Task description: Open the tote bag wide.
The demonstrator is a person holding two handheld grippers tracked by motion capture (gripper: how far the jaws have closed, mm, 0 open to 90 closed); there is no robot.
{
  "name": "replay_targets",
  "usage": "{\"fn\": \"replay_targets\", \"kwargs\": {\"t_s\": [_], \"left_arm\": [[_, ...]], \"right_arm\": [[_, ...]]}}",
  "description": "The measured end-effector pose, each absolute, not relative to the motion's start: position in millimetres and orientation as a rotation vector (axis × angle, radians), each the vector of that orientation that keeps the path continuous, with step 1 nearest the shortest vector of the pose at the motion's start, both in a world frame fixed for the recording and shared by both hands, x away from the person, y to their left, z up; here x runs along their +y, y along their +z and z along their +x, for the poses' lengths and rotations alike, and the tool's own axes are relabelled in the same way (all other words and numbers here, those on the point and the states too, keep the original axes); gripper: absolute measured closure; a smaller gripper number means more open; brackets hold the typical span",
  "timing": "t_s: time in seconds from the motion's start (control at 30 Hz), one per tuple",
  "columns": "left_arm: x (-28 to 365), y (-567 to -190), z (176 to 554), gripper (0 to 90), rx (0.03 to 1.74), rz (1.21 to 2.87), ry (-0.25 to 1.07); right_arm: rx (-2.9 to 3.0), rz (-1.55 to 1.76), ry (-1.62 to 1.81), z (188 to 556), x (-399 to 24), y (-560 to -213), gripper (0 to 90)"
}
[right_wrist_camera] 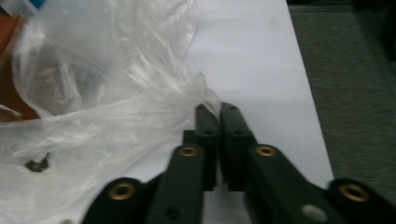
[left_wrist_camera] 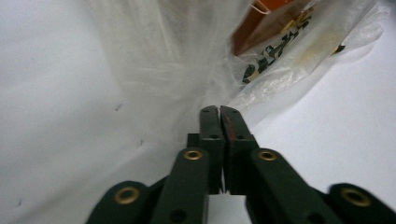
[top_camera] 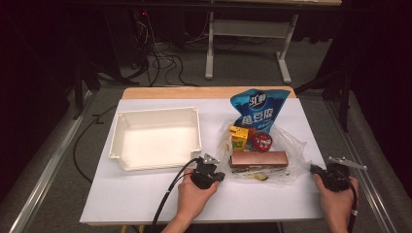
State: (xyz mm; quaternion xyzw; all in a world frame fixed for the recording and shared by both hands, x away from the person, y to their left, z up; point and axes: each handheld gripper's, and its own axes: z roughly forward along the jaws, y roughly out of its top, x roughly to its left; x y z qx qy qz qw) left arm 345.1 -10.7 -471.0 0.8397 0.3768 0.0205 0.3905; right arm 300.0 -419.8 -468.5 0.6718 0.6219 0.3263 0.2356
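My left gripper [top_camera: 208, 174], bottom centre of the high view: hand wrapped around it, jaws together at the plastic bag's [top_camera: 286, 145] left edge. My right gripper [top_camera: 330, 175], lower right: jaws together at the bag's right edge; I cannot tell if either pinches film. White bin [top_camera: 155, 137], centre left on the table [top_camera: 145, 194].

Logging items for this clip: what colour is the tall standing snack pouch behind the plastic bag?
Blue with white lettering: the tall snack pouch, clearest in the high view.
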Motion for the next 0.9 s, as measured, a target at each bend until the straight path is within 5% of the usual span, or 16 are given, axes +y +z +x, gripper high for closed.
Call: {"fn": "replay_targets", "kwargs": {"t_s": [0.17, 0.5, 0.6, 0.77, 0.9], "left_arm": [[-2, -447, 335, 62.0, 0.915, 2.049, 0.126], [11, -402, 345, 43.1, 0.974, 1.838, 0.289], [-4, -405, 355, 47.8, 1.009, 1.847, 0.330], [-23, -432, 374, 71.3, 1.099, 1.935, 0.315], [-29, -456, 378, 84.5, 1.119, 2.020, 0.282]], "right_arm": [[1.595, 1.752, 1.056, 285, -425, -443, 58.3], [1.651, 1.488, 1.197, 303, -394, -408, 48.6], [1.710, 1.491, 1.201, 322, -386, -412, 50.2], [1.836, 1.496, 1.182, 355, -380, -432, 53.6], [1.933, 1.592, 1.209, 369, -381, -452, 74.4]]}}
